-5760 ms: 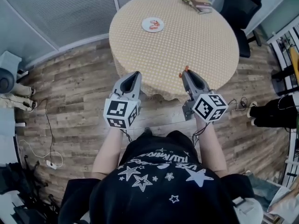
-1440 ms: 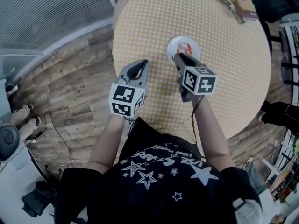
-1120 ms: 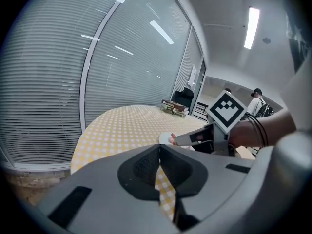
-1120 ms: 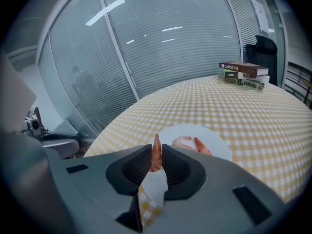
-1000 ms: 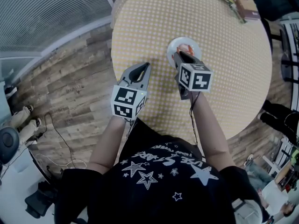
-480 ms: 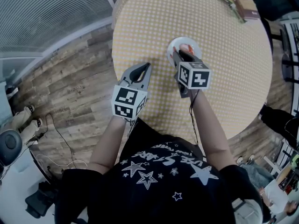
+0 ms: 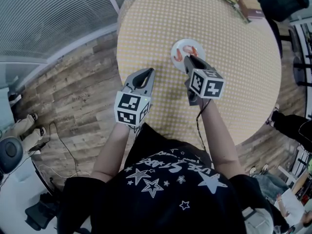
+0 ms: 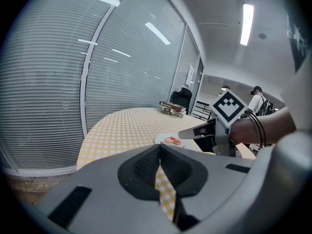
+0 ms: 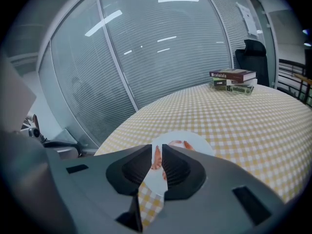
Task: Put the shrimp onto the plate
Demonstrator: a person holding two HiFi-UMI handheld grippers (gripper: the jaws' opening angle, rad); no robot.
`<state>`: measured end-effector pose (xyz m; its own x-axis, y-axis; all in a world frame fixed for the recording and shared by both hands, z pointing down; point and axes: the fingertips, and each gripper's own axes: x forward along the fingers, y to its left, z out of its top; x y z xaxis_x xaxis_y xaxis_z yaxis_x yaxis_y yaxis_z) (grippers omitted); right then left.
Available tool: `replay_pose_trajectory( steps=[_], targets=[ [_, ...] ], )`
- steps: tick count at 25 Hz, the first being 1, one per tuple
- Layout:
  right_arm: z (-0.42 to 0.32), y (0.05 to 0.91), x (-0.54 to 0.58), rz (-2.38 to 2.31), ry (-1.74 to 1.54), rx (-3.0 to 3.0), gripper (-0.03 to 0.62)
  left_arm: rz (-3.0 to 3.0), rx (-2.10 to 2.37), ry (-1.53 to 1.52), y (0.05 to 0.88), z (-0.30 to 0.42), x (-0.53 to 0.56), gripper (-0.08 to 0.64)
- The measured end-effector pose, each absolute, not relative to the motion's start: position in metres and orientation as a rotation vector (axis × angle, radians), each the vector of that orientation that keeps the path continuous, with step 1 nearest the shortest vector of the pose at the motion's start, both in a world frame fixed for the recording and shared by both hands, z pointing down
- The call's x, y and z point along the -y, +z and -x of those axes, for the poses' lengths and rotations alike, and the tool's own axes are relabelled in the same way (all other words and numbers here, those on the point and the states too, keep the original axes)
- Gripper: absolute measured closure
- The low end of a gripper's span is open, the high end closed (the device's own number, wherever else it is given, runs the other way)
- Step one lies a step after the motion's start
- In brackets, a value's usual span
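Here my right gripper [image 9: 156, 150] hangs slightly parted beside the plate [image 9: 196, 143] holding shrimp [image 7: 179, 55]; left gripper [image 8: 159, 148] closed, empty

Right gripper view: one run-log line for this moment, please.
right gripper open, at plate | shrimp lying on plate | left gripper shut, empty
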<state>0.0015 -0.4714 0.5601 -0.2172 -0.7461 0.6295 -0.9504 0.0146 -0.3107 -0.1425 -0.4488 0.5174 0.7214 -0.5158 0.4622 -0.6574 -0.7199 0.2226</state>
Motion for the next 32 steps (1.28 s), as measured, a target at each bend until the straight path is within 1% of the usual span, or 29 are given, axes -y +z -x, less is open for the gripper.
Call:
replay_pose_trajectory(
  steps=[16,32],
  targets=[
    [-0.013,0.508,0.411,-1.677,1.010,2.296,0.522,-2.599,1.050,0.523,0.475,0.117,0.377,0.551],
    [-0.061,0.471,0.317,-1.513,0.950,2.469,0.522,-2.578,1.307,0.456,0.433,0.076,0.295,0.551]
  ],
)
